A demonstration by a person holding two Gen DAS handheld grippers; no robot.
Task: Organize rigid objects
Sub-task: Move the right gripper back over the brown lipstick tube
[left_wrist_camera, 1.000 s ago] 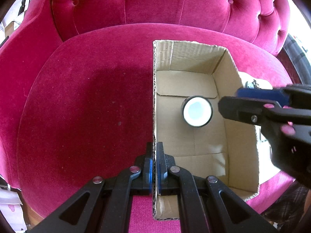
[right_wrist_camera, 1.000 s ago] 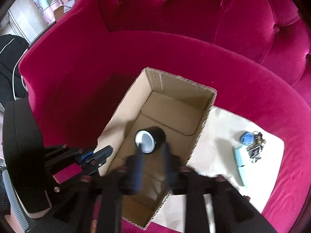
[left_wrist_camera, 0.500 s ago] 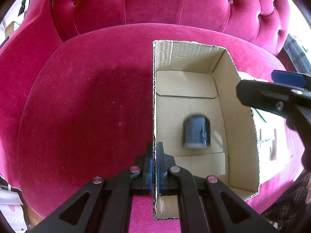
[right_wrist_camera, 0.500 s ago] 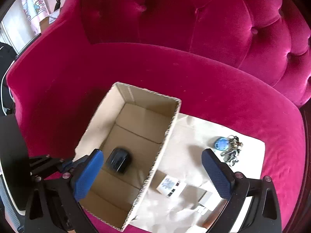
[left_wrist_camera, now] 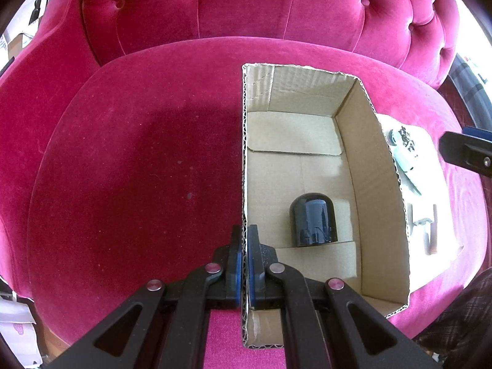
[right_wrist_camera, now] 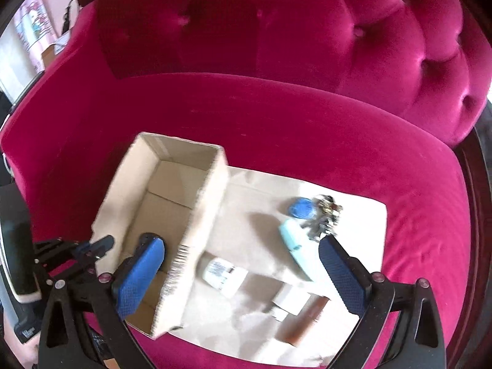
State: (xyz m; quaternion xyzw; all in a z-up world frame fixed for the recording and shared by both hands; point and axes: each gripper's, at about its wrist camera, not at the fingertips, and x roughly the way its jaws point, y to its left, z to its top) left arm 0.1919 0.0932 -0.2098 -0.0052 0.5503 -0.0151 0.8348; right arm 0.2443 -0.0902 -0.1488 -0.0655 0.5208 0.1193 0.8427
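An open cardboard box (left_wrist_camera: 378,166) sits on the pink sofa seat. My left gripper (left_wrist_camera: 244,264) is shut on the box's near left wall. A black cylinder (left_wrist_camera: 312,220) lies on its side on the box floor. My right gripper (right_wrist_camera: 243,272) is open and empty, above the paper sheet (right_wrist_camera: 261,215) to the right of the box (right_wrist_camera: 123,196). On the sheet lie a pale blue device (right_wrist_camera: 295,246), a key bunch with a blue tag (right_wrist_camera: 316,212), a small white labelled item (right_wrist_camera: 223,275), a white block (right_wrist_camera: 290,299) and a brown stick (right_wrist_camera: 307,323).
The tufted sofa back (left_wrist_camera: 276,9) rises behind the box. The sofa seat (left_wrist_camera: 138,169) spreads to the left of the box. My right gripper's finger shows at the right edge of the left wrist view (left_wrist_camera: 467,153).
The black cylinder dropped from my right gripper into the box and came to rest on its side. My right gripper opened and moved right over the paper sheet. My left gripper has not moved.
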